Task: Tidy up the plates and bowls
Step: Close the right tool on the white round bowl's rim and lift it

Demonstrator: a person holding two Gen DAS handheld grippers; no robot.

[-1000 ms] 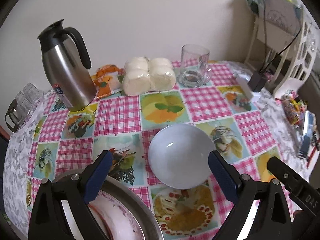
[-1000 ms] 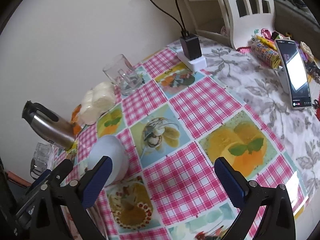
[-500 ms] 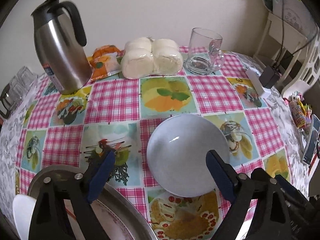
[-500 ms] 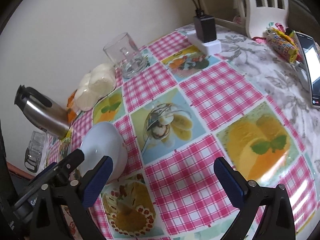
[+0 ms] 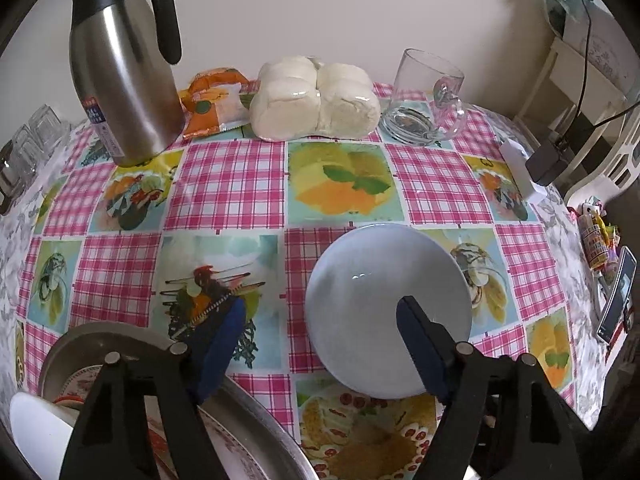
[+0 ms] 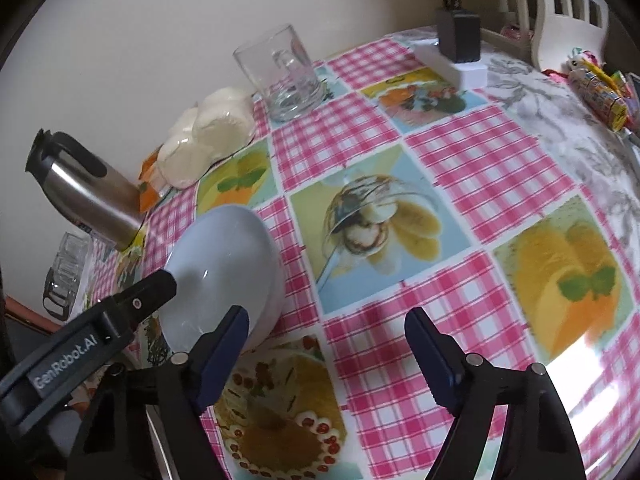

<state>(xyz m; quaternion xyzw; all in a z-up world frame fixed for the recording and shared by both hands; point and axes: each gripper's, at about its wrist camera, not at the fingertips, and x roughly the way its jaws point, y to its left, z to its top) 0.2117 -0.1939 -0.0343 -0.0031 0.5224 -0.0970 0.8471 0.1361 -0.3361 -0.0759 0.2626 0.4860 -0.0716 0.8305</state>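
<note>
Both tools are low over the worktop point(image 5: 224, 184) and the pale blue bowl point(image 5: 384, 300) is the centre of it all, lying upside down on the checked cloth toward the near edge, a touch right of the middle. The left hand-held gripper point(image 5: 320, 340) has its jaws apart and closing in; its right finger sits in front of the bowl's near side, its left finger off to the left over the cloth, and whether a pad presses on the bowl cannot be told. Nothing looks gripped. At the near left corner there's a round metal tray point(image 5: 96, 336) with a patterned plate point(image 5: 232, 440) lying in it, and a white dish point(image 5: 36, 432) at the very edge, partly hidden behind the tool. From the right wrist view, the right hand-held gripper point(image 6: 326, 344) is also spread and closing, with only bare cloth between its fingers; its left finger stands just beside the bowl's rim, and contact is too close to call. Along the far edge by the wall stand a steel thermos jug point(image 5: 120, 68) toward the left, an orange packet point(image 5: 212, 100) beside it, a wrapped pack of white buns point(image 5: 316, 104) in the middle, and a glass mug point(image 5: 424, 100) to the right. Near the far right corner, a black charger point(image 6: 458, 34) sits plugged into a white block point(image 6: 460, 66).
</note>
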